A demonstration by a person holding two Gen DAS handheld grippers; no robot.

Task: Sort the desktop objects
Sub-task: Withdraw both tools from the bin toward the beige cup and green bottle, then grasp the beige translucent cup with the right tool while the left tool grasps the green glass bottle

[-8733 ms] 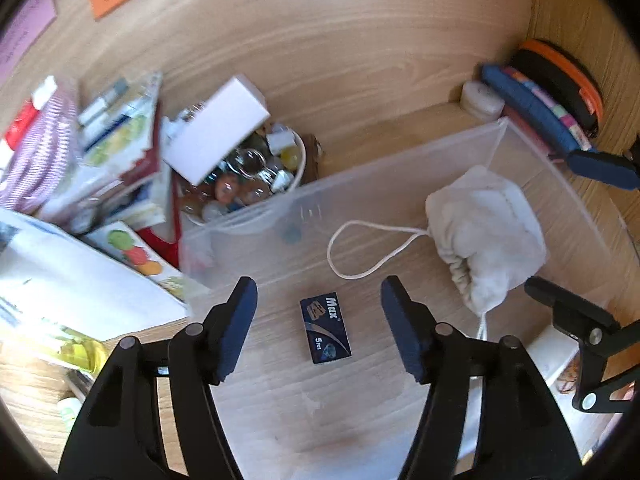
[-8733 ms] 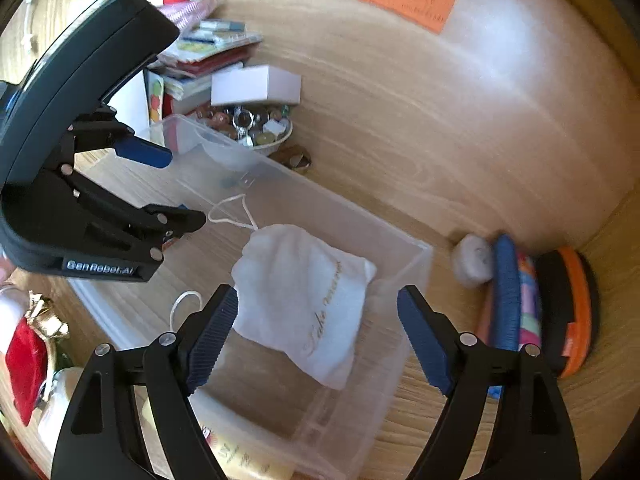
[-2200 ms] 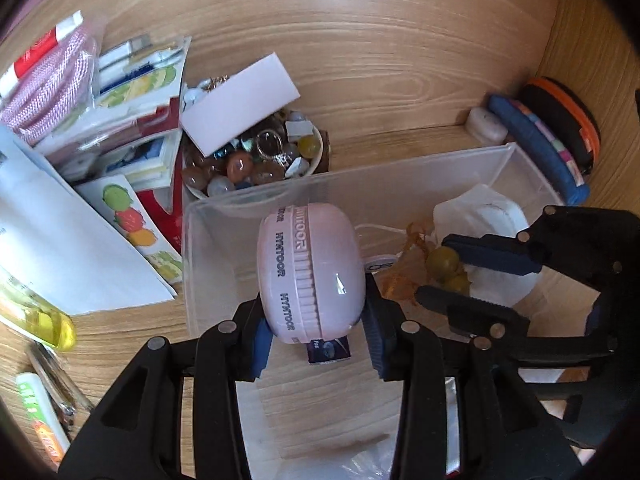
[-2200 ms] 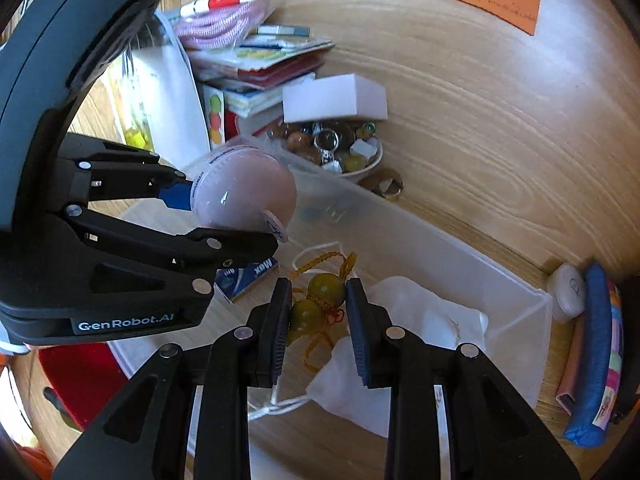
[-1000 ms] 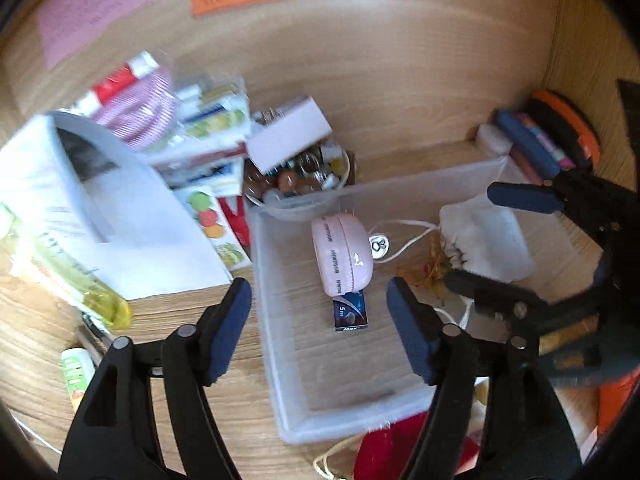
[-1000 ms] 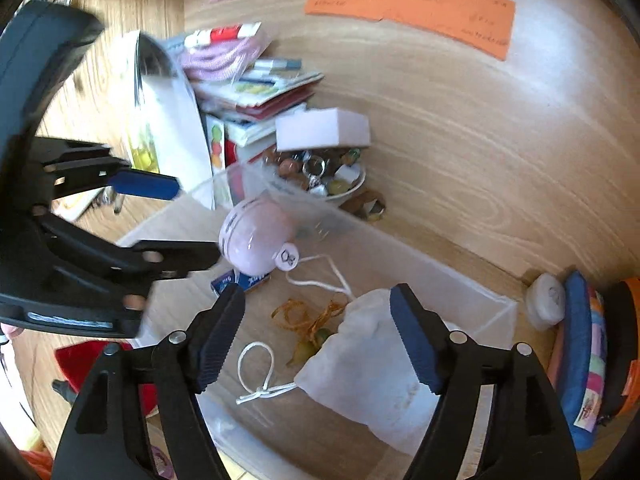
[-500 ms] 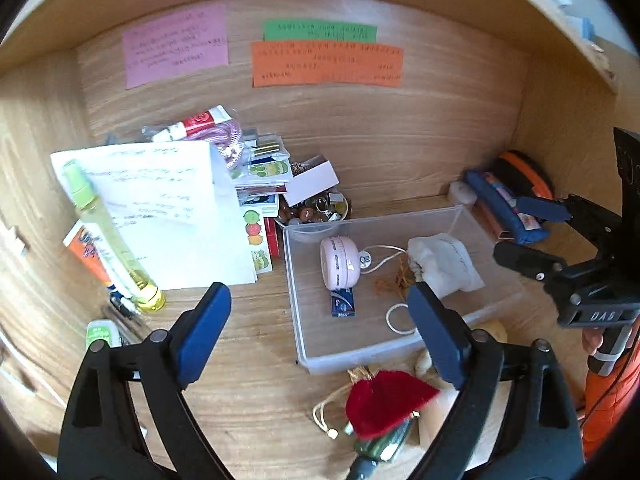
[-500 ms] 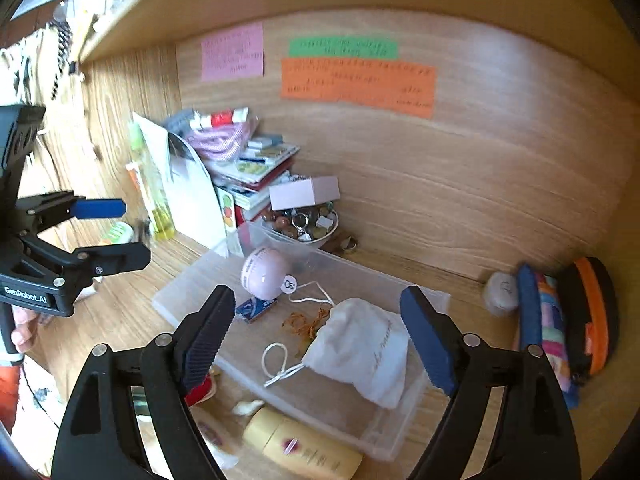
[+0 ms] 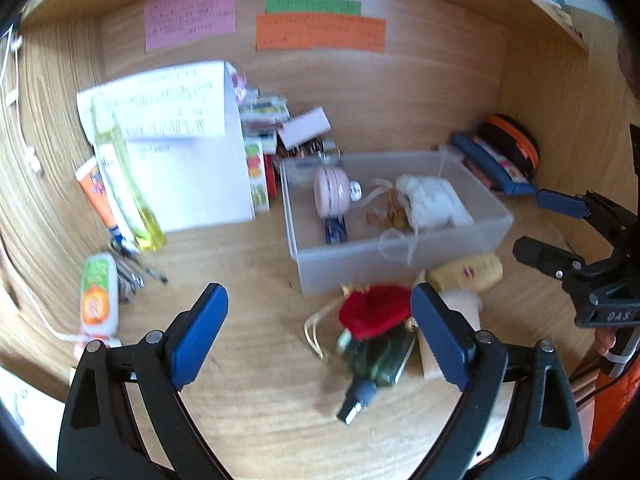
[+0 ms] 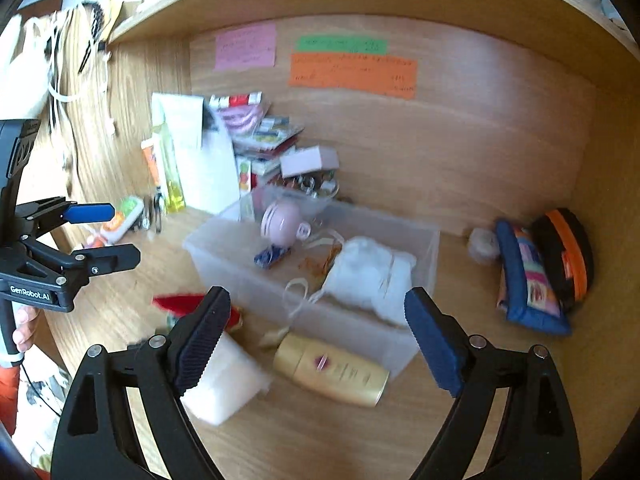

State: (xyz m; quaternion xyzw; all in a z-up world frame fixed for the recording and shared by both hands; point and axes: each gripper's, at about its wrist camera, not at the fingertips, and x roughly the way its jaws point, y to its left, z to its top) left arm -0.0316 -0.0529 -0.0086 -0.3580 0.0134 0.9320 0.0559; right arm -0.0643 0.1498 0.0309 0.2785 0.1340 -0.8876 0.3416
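Observation:
A clear plastic bin (image 9: 348,258) (image 10: 344,328) stands mid-desk. Inside lie a pink round device (image 9: 330,192) (image 10: 280,222), a blue Max box (image 9: 335,231), an amber bead charm (image 9: 390,212) and a white drawstring pouch (image 9: 430,202) (image 10: 370,276). In front of the bin lie a red-capped green bottle (image 9: 376,332), a gold bottle (image 10: 332,368) (image 9: 466,274) and a white block (image 10: 224,380). My left gripper (image 9: 318,334) is open and empty, pulled back above the red-capped bottle. My right gripper (image 10: 312,340) is open and empty, in front of the bin.
Papers and a yellow-green bottle (image 9: 124,176) stand left of the bin. A bowl of trinkets (image 10: 316,182) and stacked packets sit behind it. A blue pouch (image 10: 528,280) and an orange-black case (image 10: 568,252) lie at the right. An orange-green tube (image 9: 98,292) lies at the left.
Both grippers let go of the pink device and the bead charm into the bin, opened, and pulled back and up away from it.

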